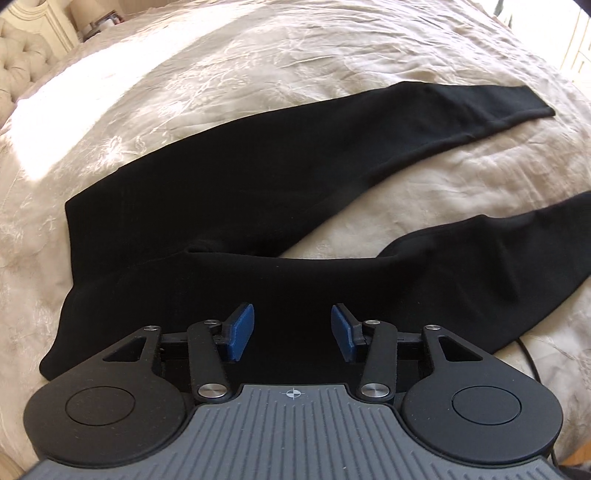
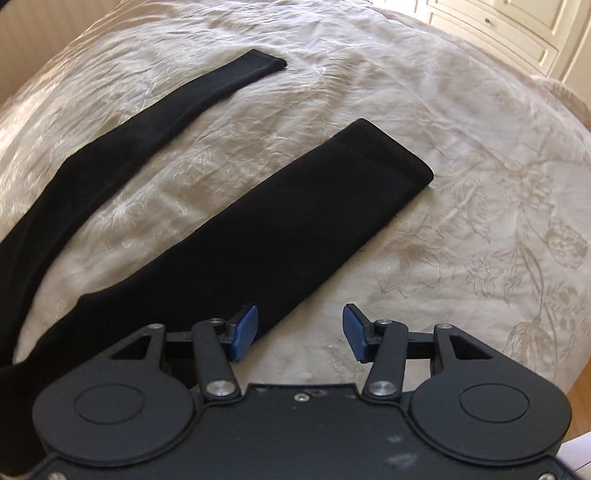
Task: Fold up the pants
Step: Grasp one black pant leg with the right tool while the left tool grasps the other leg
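We find no brand, label or writing that can be read anywhere in either view. We count one pair of black pants [image 1: 229, 206], laid flat on the bed with its two legs spread apart in a V; the cloth is matte, soft-looking and smooth, and each leg ends in a straight stitched hem. The bedspread [image 1: 258, 74] beneath is a single cream cover, crinkled, with a faint floral pattern of leaves and blooms, and sunlight falls bright across its far left part in the left wrist view. We count two hand-held grippers, each with two blue, flat, rectangular pads on black linkage arms. The left hand-held gripper [image 1: 293, 328] stands partly open over the upper part of the near leg; black cloth fills the gap between its pads, but nothing is pinched and we cannot tell if the tips touch the fabric. The right hand-held gripper [image 2: 300, 330] stands open a little wider, holding nothing, with its left pad over the edge of the near leg [image 2: 280, 221] and its right pad over bare bedspread. A tufted headboard [image 1: 22, 62] shows at the far left, and white panelled cabinet doors [image 2: 517, 33] stand beyond the bed.
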`<state>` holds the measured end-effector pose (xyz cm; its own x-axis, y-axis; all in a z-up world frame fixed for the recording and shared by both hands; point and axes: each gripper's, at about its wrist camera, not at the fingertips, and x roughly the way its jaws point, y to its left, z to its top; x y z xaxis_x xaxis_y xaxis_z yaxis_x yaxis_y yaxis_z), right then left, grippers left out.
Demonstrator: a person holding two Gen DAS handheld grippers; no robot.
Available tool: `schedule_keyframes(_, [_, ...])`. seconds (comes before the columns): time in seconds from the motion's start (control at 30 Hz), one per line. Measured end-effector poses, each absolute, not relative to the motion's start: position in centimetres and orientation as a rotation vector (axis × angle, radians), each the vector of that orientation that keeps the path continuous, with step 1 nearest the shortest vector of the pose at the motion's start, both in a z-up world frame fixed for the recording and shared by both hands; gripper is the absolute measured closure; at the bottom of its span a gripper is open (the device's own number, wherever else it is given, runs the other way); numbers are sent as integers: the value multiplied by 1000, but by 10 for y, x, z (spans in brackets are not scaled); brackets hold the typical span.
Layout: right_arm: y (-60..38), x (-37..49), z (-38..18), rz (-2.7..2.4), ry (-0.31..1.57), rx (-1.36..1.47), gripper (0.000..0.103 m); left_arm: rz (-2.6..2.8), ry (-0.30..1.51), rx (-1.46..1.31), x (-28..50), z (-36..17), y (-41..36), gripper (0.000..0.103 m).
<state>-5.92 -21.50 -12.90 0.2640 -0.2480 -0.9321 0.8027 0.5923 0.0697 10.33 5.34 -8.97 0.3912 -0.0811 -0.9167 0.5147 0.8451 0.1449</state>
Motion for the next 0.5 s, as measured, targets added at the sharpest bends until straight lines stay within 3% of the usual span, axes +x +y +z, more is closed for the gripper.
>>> schedule_keyframes(0.5, [-252,-44,-164,-709,1102,741,54,-372,1091,536,66,-95,36,58])
